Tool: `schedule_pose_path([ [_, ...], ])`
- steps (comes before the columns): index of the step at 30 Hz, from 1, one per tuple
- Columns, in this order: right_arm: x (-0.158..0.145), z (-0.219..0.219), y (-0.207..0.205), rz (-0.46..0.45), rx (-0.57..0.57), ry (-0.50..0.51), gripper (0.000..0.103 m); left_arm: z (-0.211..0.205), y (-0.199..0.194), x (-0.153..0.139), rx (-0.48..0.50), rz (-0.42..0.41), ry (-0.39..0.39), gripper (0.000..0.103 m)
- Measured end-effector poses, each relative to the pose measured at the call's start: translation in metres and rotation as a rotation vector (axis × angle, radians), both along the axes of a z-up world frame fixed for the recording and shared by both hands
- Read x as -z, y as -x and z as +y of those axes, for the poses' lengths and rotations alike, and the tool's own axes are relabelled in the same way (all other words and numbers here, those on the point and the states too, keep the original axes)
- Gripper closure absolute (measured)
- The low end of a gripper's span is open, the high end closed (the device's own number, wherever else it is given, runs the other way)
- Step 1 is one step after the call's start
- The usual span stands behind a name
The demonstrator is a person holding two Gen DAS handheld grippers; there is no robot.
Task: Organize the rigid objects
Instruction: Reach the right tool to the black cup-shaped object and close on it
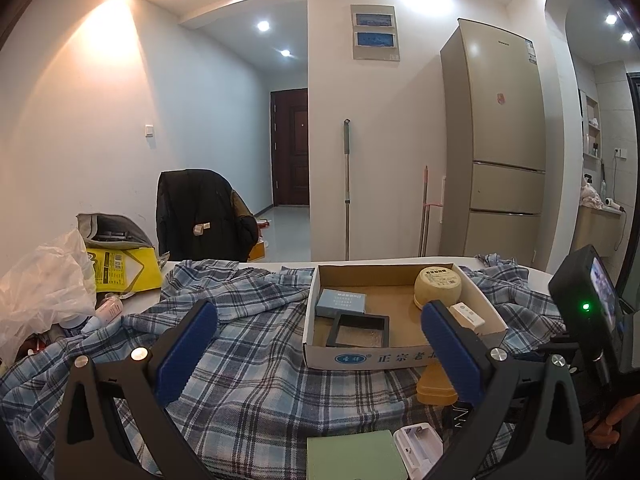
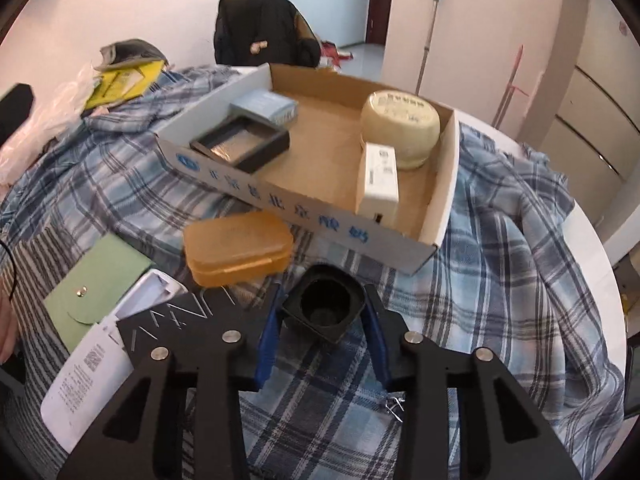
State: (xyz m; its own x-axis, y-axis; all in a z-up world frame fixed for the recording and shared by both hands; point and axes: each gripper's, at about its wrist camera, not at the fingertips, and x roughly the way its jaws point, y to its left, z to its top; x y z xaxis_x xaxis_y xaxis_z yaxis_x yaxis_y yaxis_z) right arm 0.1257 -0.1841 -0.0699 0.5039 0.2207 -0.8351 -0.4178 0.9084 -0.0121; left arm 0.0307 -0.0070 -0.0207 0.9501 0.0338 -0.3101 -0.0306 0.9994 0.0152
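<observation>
A shallow cardboard box (image 2: 440, 200) sits open on a plaid cloth. Inside lie a black square frame (image 2: 240, 148), a pale blue packet (image 2: 264, 106), a cream round tub (image 2: 400, 128) upside down, and a white oblong box (image 2: 378, 180) touching the tub. A small black square cup (image 2: 324, 308) is pinched upright between the right tongs (image 2: 324, 328), just outside the box, near an amber plastic case (image 2: 236, 248)

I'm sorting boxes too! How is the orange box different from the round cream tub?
The orange box is flat with rounded corners and see-through; the round cream tub is taller, solid, and wears a label on top. The orange box lies on the plaid cloth, outside the cardboard tray; the tub sits inside it. Neither is in a claw.
</observation>
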Motion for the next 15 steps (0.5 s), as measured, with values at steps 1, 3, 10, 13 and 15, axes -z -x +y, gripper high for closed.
schedule_pose_path([
  [1, 0.0, 0.0, 0.0, -0.001, 0.013, 0.012, 0.061, 0.0, 0.0, 0.0, 0.0, -0.001, 0.001, 0.0],
  [3, 0.0, -0.003, -0.001, 0.009, 0.038, 0.035, 0.057, 0.0, 0.0, 0.0, 0.001, 0.0, 0.001, 0.0],
  [10, 0.005, -0.02, 0.001, 0.103, 0.079, -0.005, 0.057, -0.002, 0.0, 0.0, 0.008, 0.003, -0.003, 0.0],
  [13, -0.001, -0.022, 0.005, 0.061, 0.07, -0.039, 0.057, -0.001, -0.002, -0.001, 0.011, 0.01, 0.0, 0.0],
  [15, -0.004, -0.017, 0.006, 0.022, 0.041, -0.054, 0.057, 0.0, -0.002, -0.001, 0.009, 0.009, 0.003, 0.0],
])
